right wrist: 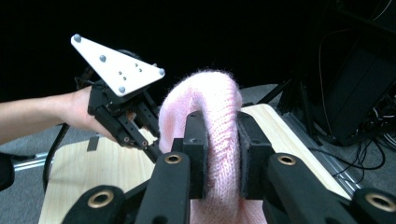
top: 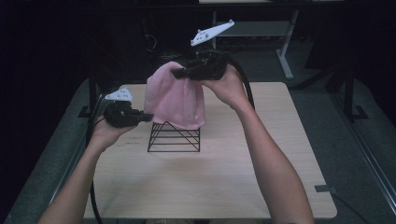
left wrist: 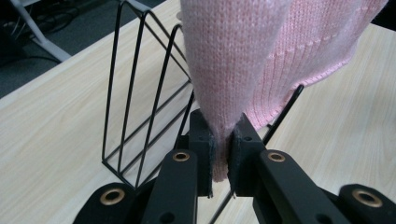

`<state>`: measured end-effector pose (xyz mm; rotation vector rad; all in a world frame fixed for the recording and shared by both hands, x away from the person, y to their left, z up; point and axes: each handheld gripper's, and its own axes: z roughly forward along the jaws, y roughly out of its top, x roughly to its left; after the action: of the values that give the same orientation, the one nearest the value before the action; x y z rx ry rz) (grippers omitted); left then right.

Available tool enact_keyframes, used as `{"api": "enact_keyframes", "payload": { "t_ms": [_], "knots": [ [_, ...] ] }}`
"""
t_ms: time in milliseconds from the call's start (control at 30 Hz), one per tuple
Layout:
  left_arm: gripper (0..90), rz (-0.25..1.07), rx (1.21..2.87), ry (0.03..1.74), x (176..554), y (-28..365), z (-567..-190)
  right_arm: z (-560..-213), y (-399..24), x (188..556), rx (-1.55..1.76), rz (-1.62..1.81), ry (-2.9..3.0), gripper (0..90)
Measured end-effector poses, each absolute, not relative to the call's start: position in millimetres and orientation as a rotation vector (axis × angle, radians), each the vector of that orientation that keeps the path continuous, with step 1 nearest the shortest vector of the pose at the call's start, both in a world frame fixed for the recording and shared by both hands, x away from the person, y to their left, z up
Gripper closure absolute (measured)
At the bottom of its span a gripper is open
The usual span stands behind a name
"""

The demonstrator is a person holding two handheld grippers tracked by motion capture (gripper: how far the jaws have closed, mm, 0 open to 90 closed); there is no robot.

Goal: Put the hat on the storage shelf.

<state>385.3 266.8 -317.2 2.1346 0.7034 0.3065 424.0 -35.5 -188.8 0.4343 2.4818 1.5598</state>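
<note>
one pink knit cloth [top: 175, 100], one wire rack [top: 174, 137], two grippers clamped on the cloth, left gripper [top: 148, 116], right gripper [top: 177, 73]

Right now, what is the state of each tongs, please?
Left tongs: closed on the lower edge of the pink knitted cloth.
Right tongs: closed on the top fold of the same cloth.

Open tabletop [top: 261, 177] all round (wire rack [top: 173, 139] mid-table, under the pink cloth [top: 175, 98]).
</note>
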Motion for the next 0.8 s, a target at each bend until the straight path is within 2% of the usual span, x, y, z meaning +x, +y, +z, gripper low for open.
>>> {"api": "enact_keyframes", "payload": {
  "t_ms": [800],
  "knots": [
    [81.5, 0.299, 2.206, 0.726, 378.7, 274.7, -339.6, -213.2, -22.6, 425.7, 0.400, 1.527, 2.576, 75.8]
  ]
}}
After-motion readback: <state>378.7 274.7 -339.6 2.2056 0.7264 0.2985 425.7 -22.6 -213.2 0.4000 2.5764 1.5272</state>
